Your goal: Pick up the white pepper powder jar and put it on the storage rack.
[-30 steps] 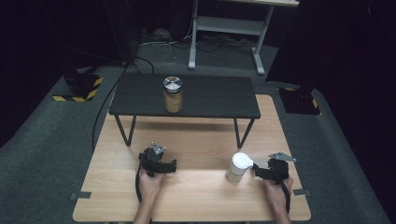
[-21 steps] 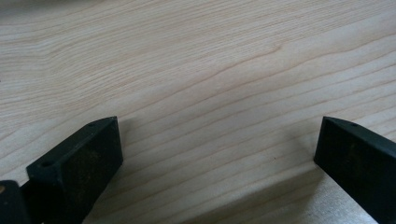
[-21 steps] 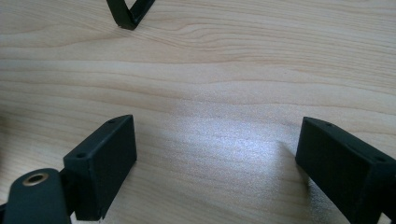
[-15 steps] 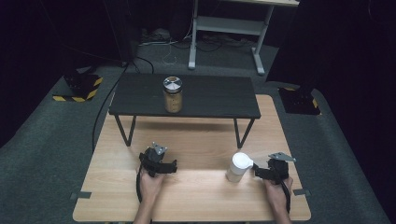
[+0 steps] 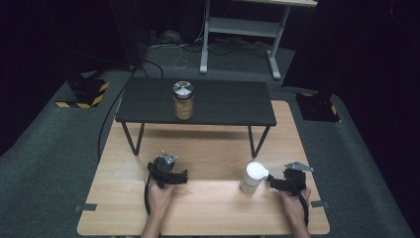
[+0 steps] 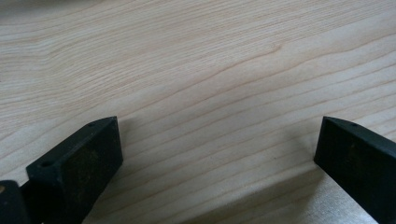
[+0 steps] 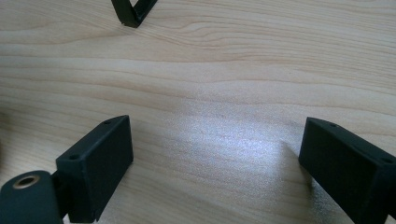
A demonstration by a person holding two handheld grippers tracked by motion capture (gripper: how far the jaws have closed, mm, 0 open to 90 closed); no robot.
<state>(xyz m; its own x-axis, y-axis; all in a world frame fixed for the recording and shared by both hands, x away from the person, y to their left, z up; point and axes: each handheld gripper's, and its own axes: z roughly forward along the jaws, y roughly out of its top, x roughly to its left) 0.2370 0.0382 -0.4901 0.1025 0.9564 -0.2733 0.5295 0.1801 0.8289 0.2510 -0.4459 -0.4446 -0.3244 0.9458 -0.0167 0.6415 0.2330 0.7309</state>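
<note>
- Pale wood makes up the table [image 5: 208,208], and the white bottle [image 5: 252,177] stands upright on it toward the near right part, lid closed; whatever is inside cannot be made out.
- Just right of the white bottle, the right gripper [image 5: 273,182] rests low over the wood in the person's right hand [image 5: 294,204], pointing at the bottle's side. In the high view it is too small to tell whether the tips touch the bottle.
- From the right gripper view, its two black jaws stand spread wide, having just been opening, with bare wood between them and nothing pinched.
- Well left of the white bottle, the left gripper [image 5: 184,174] sits in the left hand [image 5: 159,196] on the same near stretch of table. The left gripper view shows its jaws [image 6: 219,158] wide apart over plain wood grain, gripping nothing.
- Beyond the white bottle, farther from the person, a low black bench [image 5: 223,101] with thin metal legs stands on the table.
- On that bench, left of the bottle's line, a glass jar [image 5: 183,100] stands upright with a shiny metal lid on; tan-brown contents fill most of it.
</note>
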